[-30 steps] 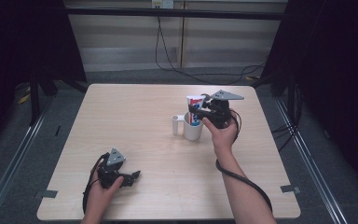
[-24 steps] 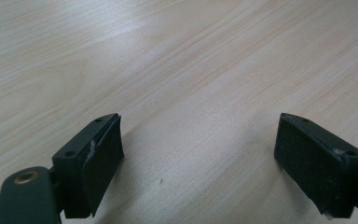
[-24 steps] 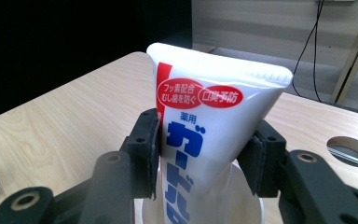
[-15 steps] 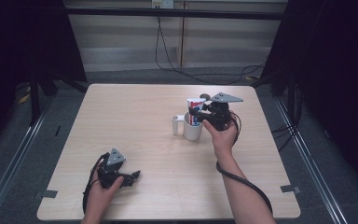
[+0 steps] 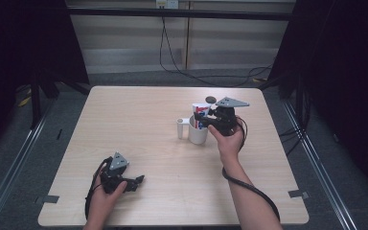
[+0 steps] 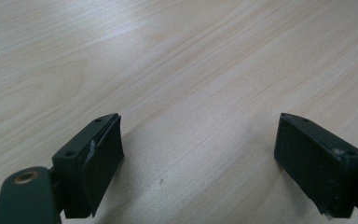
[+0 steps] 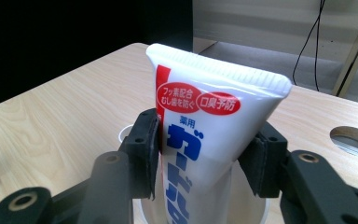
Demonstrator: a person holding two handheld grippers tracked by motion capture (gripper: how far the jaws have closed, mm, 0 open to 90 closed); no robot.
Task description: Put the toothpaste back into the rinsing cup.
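A: Where do you have the toothpaste tube (image 7: 205, 135) right now?

B: It stands upright in the white mug (image 5: 198, 133), crimped end up, at about two o'clock from the middle of the table (image 5: 139, 120). The mug's handle points toward nine o'clock.

A: And your right gripper (image 7: 205, 158)?

B: Your right gripper is clamped on the tube: in the right gripper view both black pads press its flanks just above the mug's rim, one on the red-and-blue lettering side, one on the plain white side. In the high view that gripper (image 5: 205, 118) sits at the mug's three o'clock side, your hand behind it.

A: What about the left gripper (image 6: 200, 158)?

B: Your left gripper has its jaws spread wide with only bare wood between them. In the high view it (image 5: 136, 182) lies low near the table's front edge, around seven o'clock, well apart from the mug, with its jaws pointing toward three o'clock.
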